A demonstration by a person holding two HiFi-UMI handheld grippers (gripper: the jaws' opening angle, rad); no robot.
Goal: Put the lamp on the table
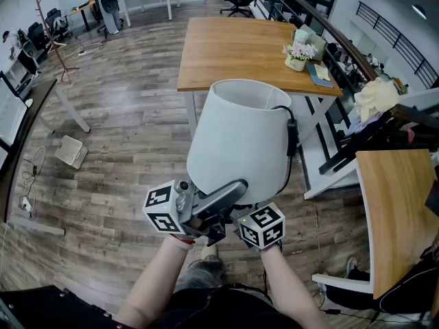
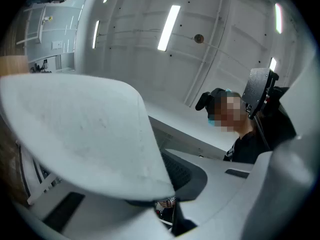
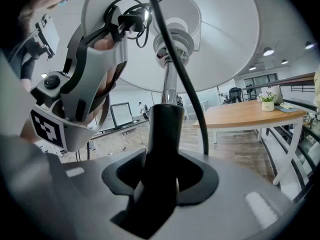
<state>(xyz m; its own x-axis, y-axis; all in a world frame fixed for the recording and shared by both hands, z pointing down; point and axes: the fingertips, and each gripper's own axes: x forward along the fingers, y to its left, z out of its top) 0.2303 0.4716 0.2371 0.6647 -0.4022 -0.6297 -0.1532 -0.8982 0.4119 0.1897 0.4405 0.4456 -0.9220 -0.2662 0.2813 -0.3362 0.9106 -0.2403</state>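
I hold a lamp in the air with both grippers. Its white shade point(image 1: 240, 139) fills the middle of the head view, and a black cord point(image 1: 293, 139) hangs down its right side. My left gripper point(image 1: 233, 194) is shut on the shade's lower rim point(image 2: 85, 129), with one grey finger lying on the outside. Below the shade, my right gripper point(image 3: 160, 176) is shut on the lamp's black stem point(image 3: 165, 129), which rises to the bulb socket inside the shade point(image 3: 225, 44). The wooden table point(image 1: 233, 46) stands beyond the lamp, some way off.
A small pot of flowers point(image 1: 298, 55) and papers sit at the table's right end. A second wooden tabletop point(image 1: 394, 204) is close on the right. A railing runs along the right side, and a coat rack point(image 1: 51, 33) stands far left. The floor is wood planks.
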